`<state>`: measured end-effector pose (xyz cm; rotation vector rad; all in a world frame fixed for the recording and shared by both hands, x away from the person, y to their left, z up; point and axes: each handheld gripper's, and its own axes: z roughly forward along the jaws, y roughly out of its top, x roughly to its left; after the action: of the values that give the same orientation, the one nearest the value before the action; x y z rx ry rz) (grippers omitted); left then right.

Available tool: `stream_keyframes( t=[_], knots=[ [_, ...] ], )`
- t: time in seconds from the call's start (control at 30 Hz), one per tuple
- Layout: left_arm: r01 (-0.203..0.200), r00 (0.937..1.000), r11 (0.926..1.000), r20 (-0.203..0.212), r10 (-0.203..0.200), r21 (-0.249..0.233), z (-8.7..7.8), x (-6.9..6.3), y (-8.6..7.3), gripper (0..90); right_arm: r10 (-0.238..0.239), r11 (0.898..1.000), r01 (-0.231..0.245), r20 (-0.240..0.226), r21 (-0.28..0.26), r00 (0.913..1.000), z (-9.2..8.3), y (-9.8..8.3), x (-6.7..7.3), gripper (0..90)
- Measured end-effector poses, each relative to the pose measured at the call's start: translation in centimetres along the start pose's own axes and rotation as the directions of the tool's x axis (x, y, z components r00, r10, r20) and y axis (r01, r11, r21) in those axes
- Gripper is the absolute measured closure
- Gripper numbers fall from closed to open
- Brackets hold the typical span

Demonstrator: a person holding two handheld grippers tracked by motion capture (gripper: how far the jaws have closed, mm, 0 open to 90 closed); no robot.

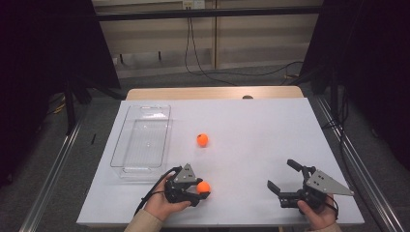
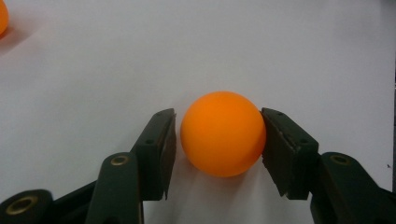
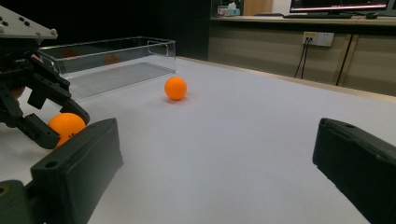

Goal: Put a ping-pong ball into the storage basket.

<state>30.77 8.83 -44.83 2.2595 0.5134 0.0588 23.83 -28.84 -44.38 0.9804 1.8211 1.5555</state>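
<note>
An orange ball (image 1: 203,187) (image 2: 223,134) rests on the white table (image 1: 256,130) near the front edge, and my left gripper (image 1: 202,192) (image 2: 218,140) is shut on it, a black pad against each side. A second orange ball (image 1: 202,140) (image 3: 175,88) (image 2: 1,16) lies loose farther back, near the table's middle. My right gripper (image 1: 281,174) (image 3: 217,140) hovers at the front right, open wide, with nothing between its jaws. The right gripper view also shows the held ball (image 3: 66,126) at the left.
A clear, empty plastic bin (image 1: 145,107) (image 3: 116,46) stands at the left of the table, behind my left hand. A wooden strip (image 1: 212,93) runs along the table's far edge. Cables lie on the floor beyond.
</note>
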Motion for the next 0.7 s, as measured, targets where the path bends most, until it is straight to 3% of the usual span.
stream_keyframes(
  t=[0.7],
  knots=[
    [0.003, 1.0, 1.0, 0.008, -0.003, 0.009, 0.19, 0.01, -0.03, 48.7, 0.003, 1.0, -0.003, 0.002, -0.002, 1.0, -0.02, 0.01, 0.0, 0.7]
  ],
)
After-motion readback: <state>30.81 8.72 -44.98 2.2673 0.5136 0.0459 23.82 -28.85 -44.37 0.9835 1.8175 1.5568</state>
